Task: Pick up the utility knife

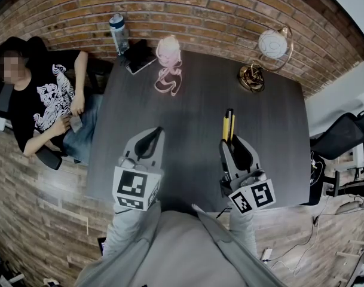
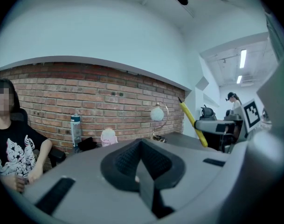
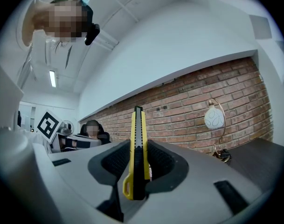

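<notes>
The yellow and black utility knife (image 1: pixel 228 124) is clamped between the jaws of my right gripper (image 1: pixel 230 142) and sticks out forward over the dark table (image 1: pixel 187 115). In the right gripper view the utility knife (image 3: pixel 137 148) stands edge-on between the black pads, pointing toward the brick wall, with my right gripper (image 3: pixel 138 146) shut on it. To its left, my left gripper (image 1: pixel 156 133) hovers over the table with its jaws together and nothing in them. The left gripper view shows my left gripper (image 2: pixel 142 146) closed, and the utility knife (image 2: pixel 194 122) off to the right.
At the table's far edge stand a water bottle (image 1: pixel 118 33), a black pouch (image 1: pixel 140 55), a pink spool with loose cord (image 1: pixel 168 61) and a globe lamp (image 1: pixel 266 52). A person (image 1: pixel 44 103) sits at the left. An office chair (image 1: pixel 343 137) stands at the right.
</notes>
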### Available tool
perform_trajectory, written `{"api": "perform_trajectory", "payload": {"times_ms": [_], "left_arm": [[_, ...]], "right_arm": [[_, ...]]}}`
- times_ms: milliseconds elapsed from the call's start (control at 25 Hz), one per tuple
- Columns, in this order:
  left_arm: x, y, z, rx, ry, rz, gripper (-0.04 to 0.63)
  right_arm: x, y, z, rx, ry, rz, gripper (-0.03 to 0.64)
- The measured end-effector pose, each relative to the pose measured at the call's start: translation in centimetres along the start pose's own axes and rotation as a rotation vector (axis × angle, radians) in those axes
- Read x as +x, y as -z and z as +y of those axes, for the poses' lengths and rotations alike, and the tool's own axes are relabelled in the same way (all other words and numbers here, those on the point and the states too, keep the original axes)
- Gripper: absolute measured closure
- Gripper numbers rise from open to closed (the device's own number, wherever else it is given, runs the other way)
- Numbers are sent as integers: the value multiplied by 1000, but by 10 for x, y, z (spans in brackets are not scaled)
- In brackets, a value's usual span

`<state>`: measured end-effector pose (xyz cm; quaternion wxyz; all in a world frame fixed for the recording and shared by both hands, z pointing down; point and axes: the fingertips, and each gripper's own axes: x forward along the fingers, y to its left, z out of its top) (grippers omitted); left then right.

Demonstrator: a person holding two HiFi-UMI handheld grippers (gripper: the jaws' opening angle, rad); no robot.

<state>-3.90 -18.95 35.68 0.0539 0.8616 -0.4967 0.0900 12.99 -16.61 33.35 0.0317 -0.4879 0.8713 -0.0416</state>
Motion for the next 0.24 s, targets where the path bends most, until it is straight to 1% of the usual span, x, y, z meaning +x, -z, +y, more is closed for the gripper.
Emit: {"api": "perform_trajectory", "payload": {"times_ms": [240], "left_arm": [[2, 1, -1, 1, -2, 3, 577]], "right_arm": [[-1, 1, -2, 1, -3, -1, 489]]}}
